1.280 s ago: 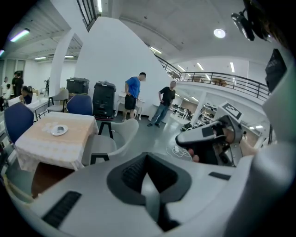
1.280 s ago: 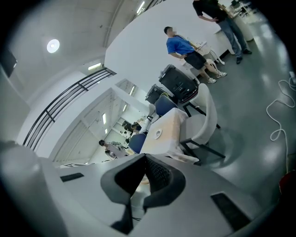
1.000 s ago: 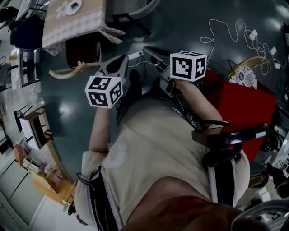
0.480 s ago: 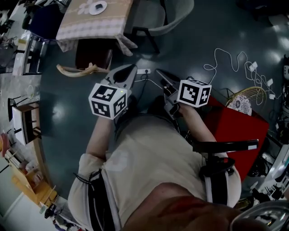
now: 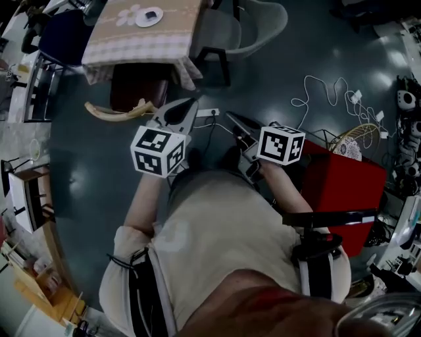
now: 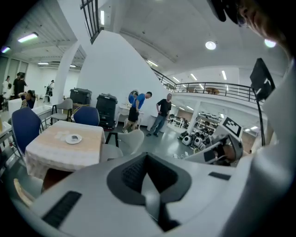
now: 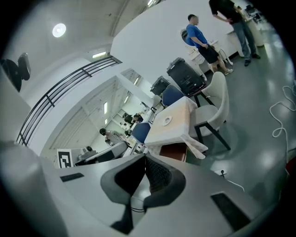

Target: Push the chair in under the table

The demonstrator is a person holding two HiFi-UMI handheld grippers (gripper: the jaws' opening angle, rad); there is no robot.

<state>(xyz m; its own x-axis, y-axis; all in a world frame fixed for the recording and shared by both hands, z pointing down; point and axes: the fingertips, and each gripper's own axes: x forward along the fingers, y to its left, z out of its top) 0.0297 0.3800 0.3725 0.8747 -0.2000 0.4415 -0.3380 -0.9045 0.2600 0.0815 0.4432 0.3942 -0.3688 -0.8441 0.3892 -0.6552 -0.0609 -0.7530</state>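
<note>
Head view: chair [image 5: 135, 85] just beyond left gripper [image 5: 190, 104].

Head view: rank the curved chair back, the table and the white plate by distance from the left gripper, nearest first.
1. Curved chair back: just left of the left gripper, on the table's near side.
2. Table: beyond the chair, covered with a cloth.
3. White plate: on the tabletop, farther in from its near edge.

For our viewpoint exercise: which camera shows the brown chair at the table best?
The head view: the brown chair shows its seat and curved back at the table. Each gripper view shows only a sliver of it below the table's edge.
</note>
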